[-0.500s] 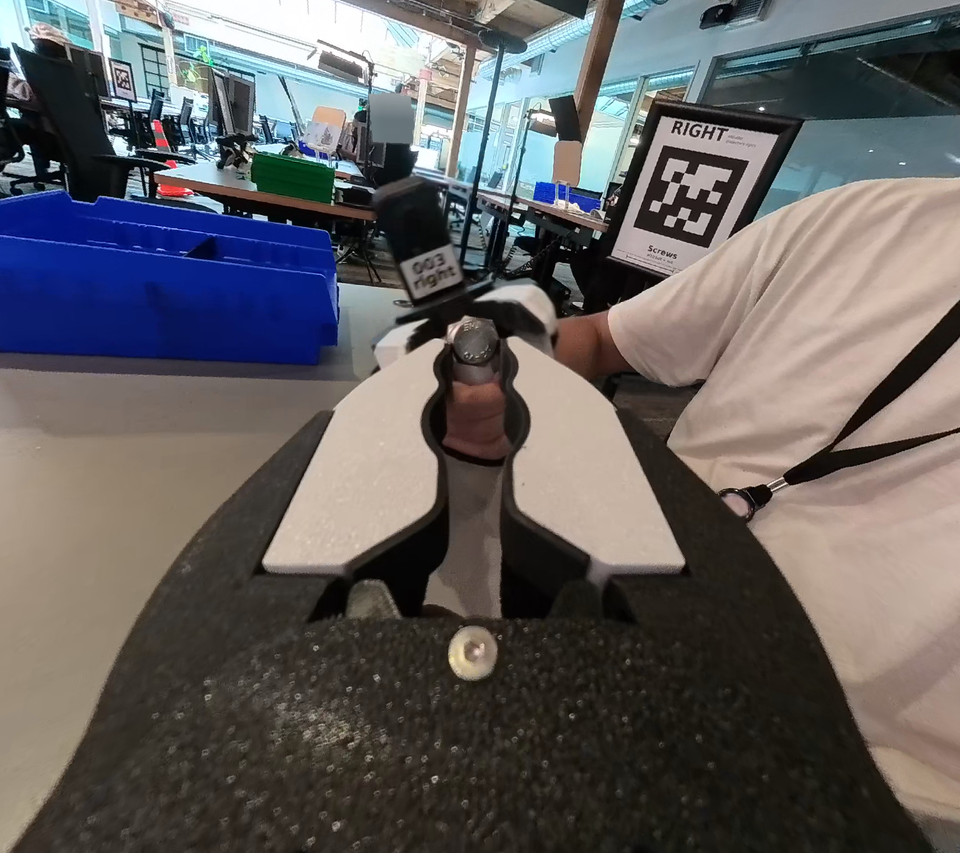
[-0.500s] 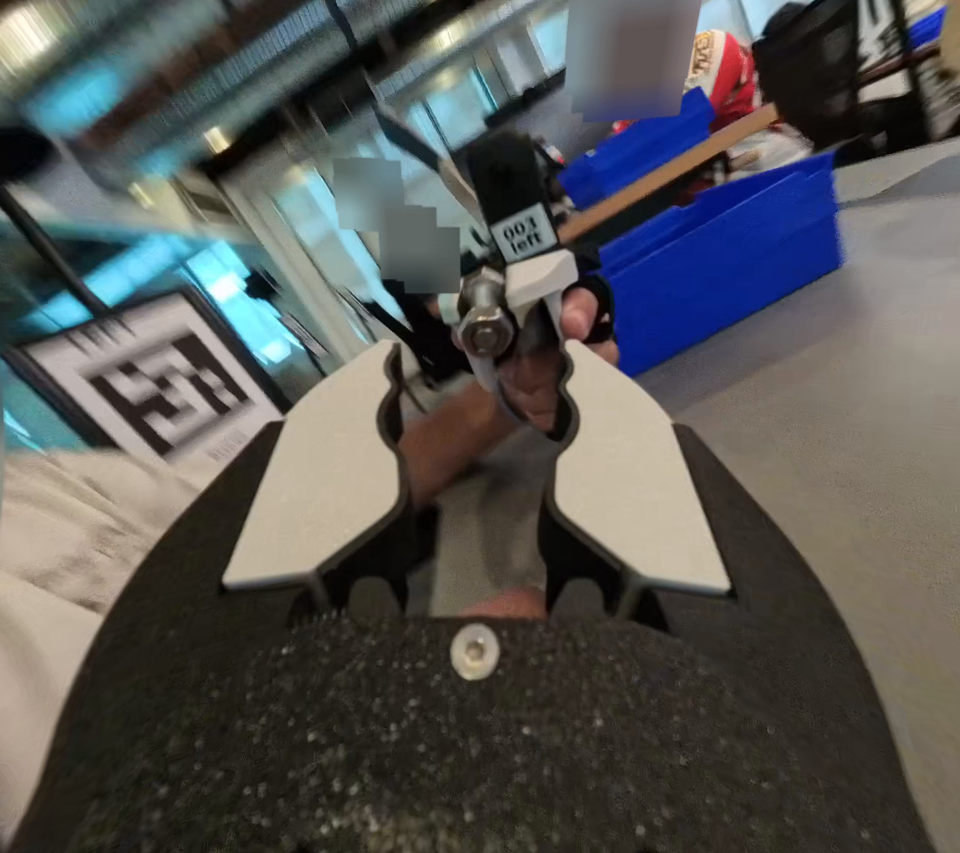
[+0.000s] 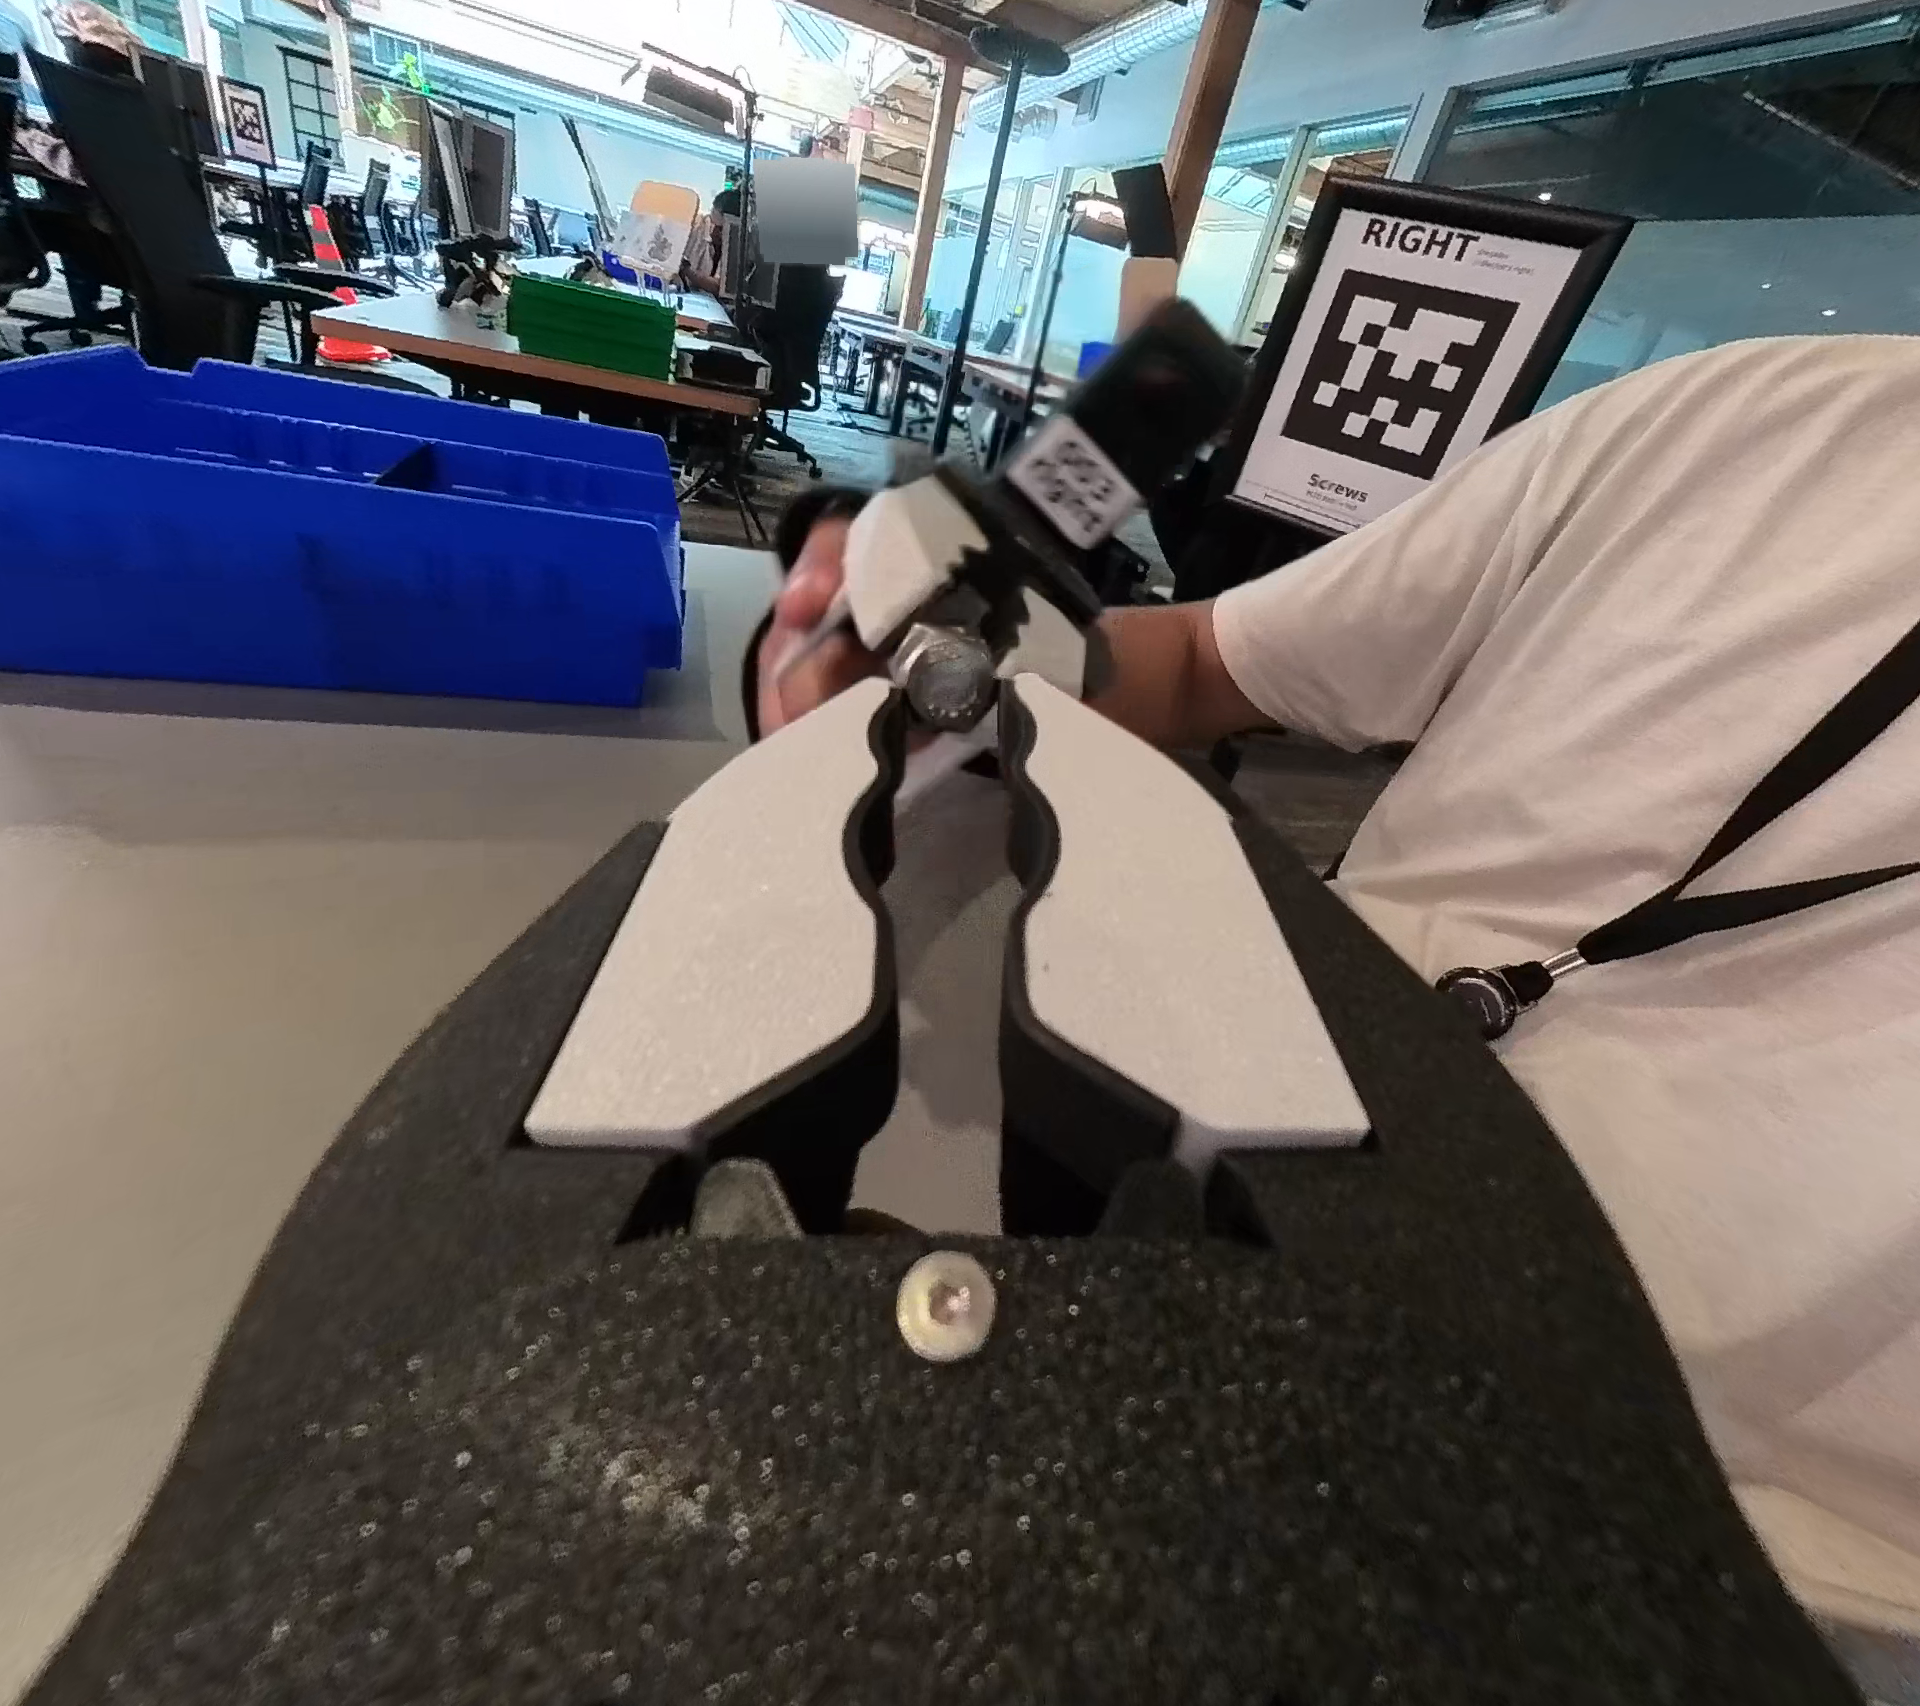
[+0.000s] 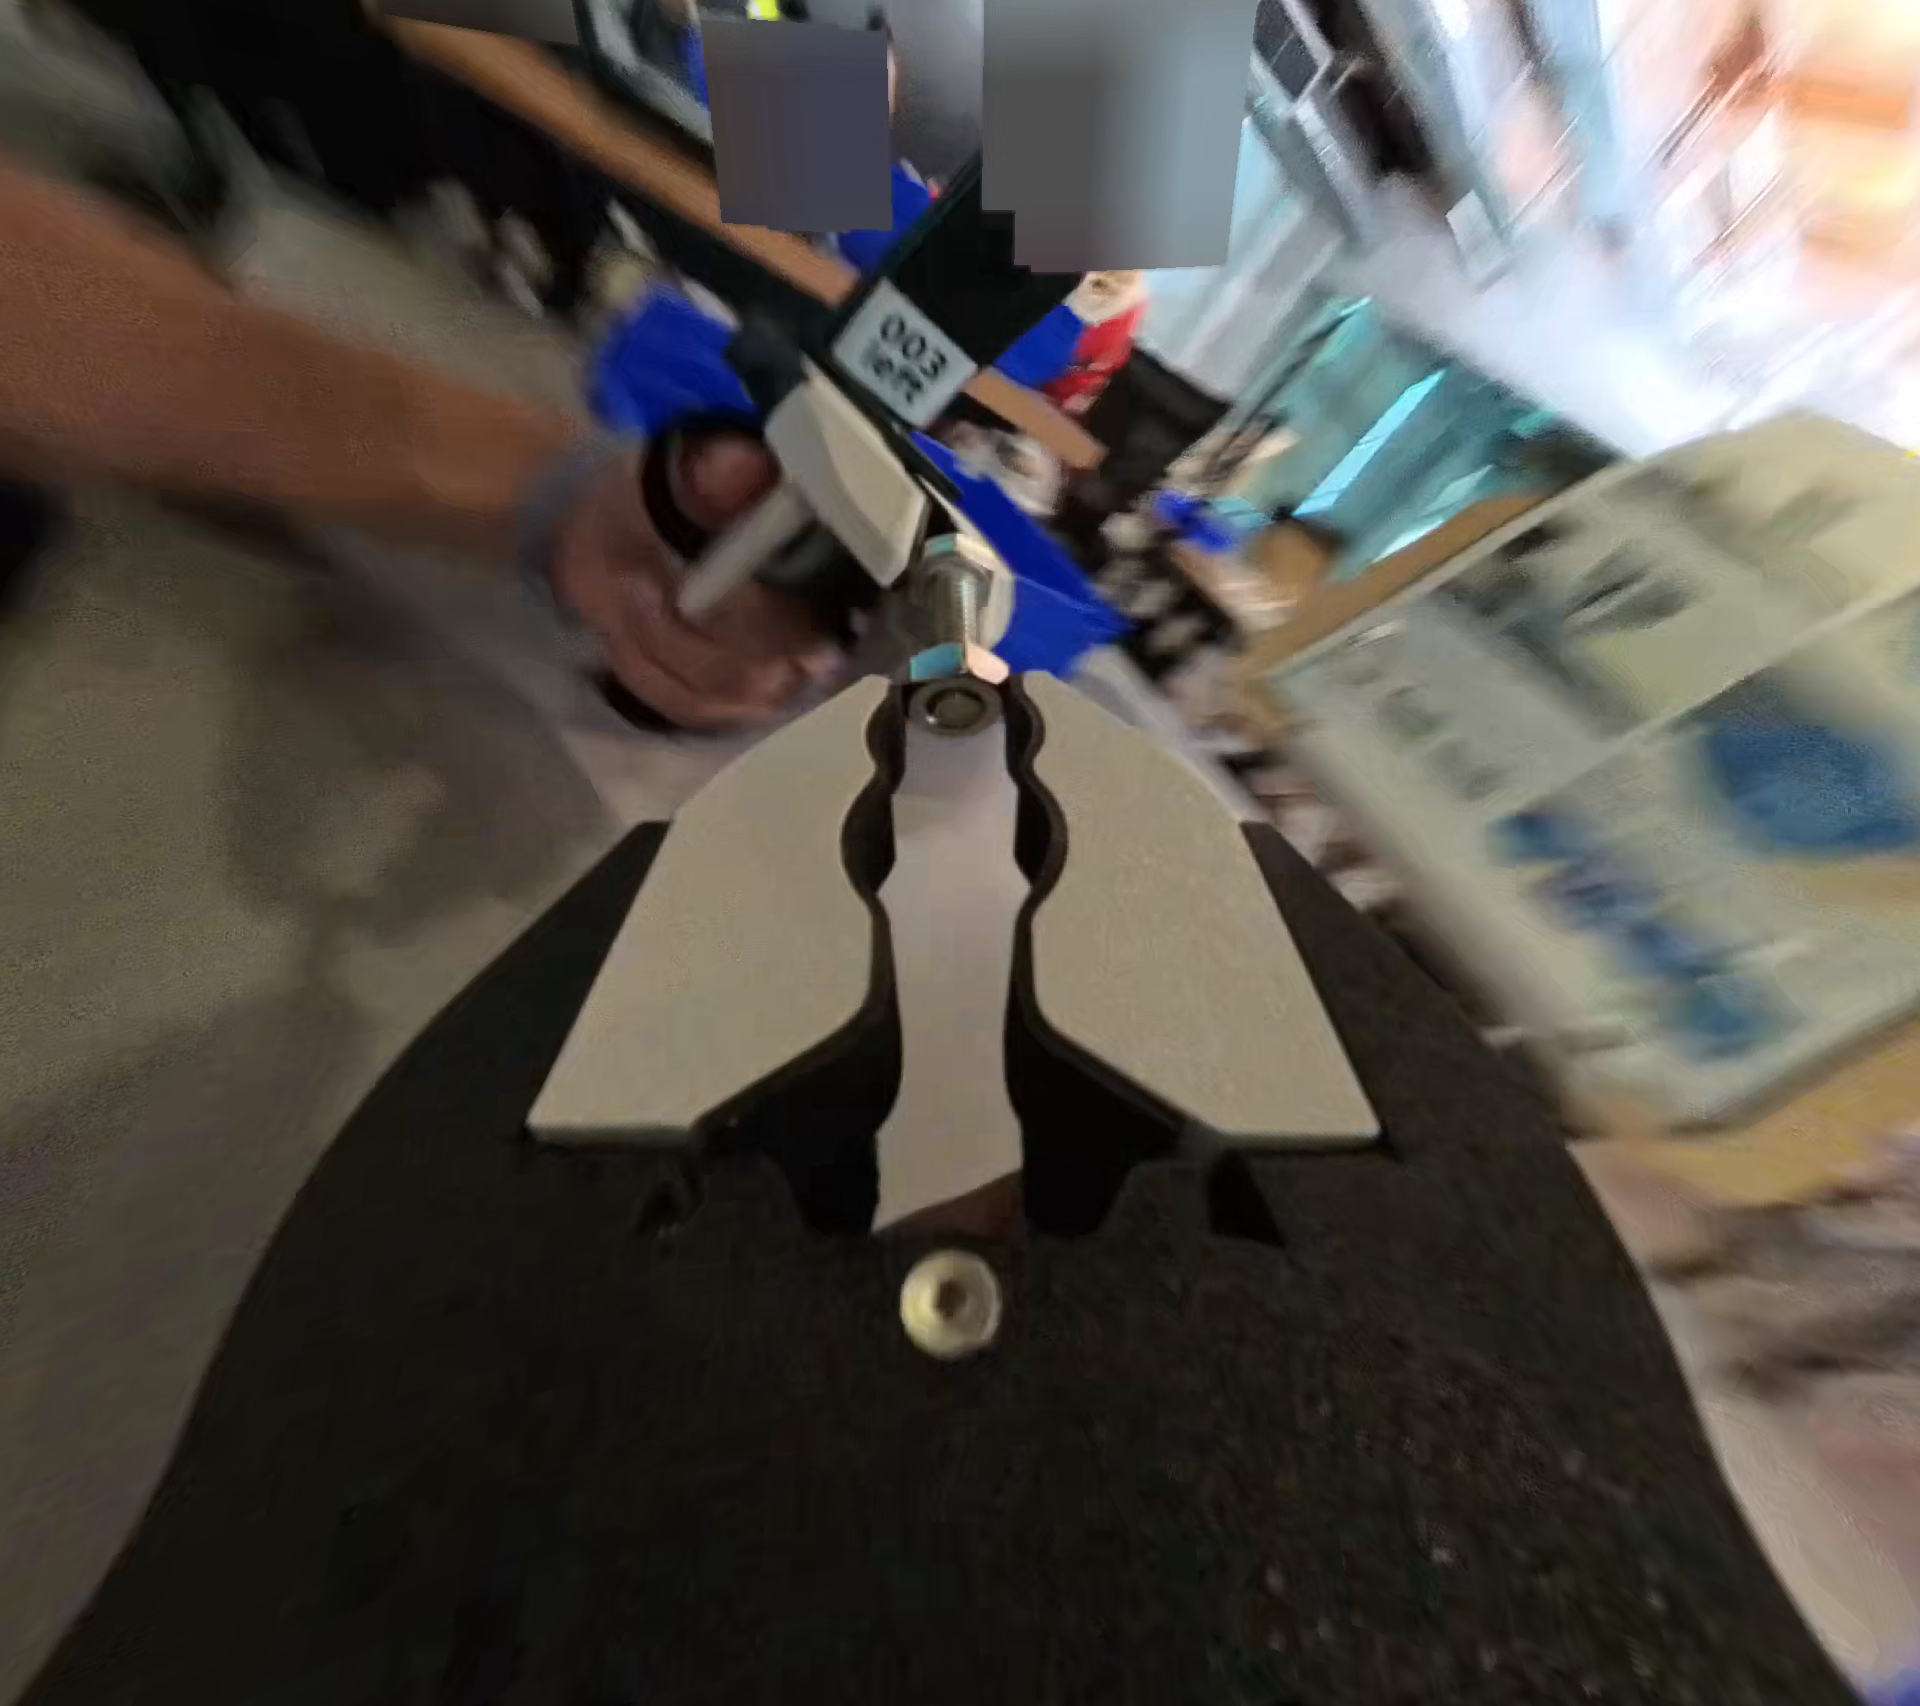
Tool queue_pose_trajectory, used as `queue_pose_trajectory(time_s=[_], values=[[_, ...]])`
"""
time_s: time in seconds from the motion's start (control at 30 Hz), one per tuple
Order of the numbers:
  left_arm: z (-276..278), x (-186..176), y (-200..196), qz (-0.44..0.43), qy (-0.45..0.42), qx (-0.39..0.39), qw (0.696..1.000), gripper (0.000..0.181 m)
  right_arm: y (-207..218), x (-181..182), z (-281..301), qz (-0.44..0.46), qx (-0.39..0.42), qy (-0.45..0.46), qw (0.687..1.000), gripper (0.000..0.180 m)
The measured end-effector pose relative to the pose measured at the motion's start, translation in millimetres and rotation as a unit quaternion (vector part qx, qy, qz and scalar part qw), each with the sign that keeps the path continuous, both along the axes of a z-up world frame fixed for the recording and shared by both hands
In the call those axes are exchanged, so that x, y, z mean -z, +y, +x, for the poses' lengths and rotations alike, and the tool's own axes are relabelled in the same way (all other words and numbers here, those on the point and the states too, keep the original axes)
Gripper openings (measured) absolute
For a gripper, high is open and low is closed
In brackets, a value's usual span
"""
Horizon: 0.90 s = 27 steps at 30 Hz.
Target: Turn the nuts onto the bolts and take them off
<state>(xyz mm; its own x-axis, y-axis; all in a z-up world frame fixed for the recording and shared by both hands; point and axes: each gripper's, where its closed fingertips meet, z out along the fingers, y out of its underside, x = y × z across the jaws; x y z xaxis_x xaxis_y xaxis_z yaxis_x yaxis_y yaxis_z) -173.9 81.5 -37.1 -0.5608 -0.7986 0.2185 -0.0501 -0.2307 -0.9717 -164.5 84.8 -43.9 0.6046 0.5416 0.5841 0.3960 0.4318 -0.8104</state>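
Steel bolt (image 3: 948,682) | left gripper (image 3: 948,700) clamped | right gripper (image 4: 951,706) clamping nut (image 4: 951,708)

Right gripper (image 4: 948,700), open before, now clamped on the nut (image 4: 948,707)

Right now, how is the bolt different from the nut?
The bolt is long with a threaded stem; the nut is a short ring. The bolt's head is pinched in the left gripper; the nut is pinched in the right gripper. Both are shiny silver metal, and the nut sits on the bolt's thread.
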Motion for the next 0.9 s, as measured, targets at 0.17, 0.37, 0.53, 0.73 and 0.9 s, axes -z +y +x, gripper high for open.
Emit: queue_pose_trajectory(time_s=[0.17,0.37,0.53,0.73,0.9], values=[[2.7,2.0,2.3,-0.013,0.004,0.0,1.0,0.016,3.8,-9.7,8.1,0.397,0.184,-0.357,0.825,0.018],[-1.2,-4.9,2.8,-0.016,-0.012,-0.001,1.0,0.016,-5.6,15.5,-0.4,0.203,0.129,-0.15,0.959,0.052],[-1.8,-6.2,3.1,-0.019,-0.015,0.001,1.0,0.016,-8.9,31.0,-20.1,-0.226,-0.058,0.225,0.946,0.051],[-3.0,-9.0,1.7,-0.023,-0.024,0.004,0.999,0.016,1.3,-6.9,1.7,-0.389,-0.235,0.541,0.708,0.037],[-3.3,-10.1,3.9,-0.024,-0.028,-0.001,0.999,0.016,3.0,-11.3,0.5,-0.424,-0.28,0.558,0.656,0.011]])
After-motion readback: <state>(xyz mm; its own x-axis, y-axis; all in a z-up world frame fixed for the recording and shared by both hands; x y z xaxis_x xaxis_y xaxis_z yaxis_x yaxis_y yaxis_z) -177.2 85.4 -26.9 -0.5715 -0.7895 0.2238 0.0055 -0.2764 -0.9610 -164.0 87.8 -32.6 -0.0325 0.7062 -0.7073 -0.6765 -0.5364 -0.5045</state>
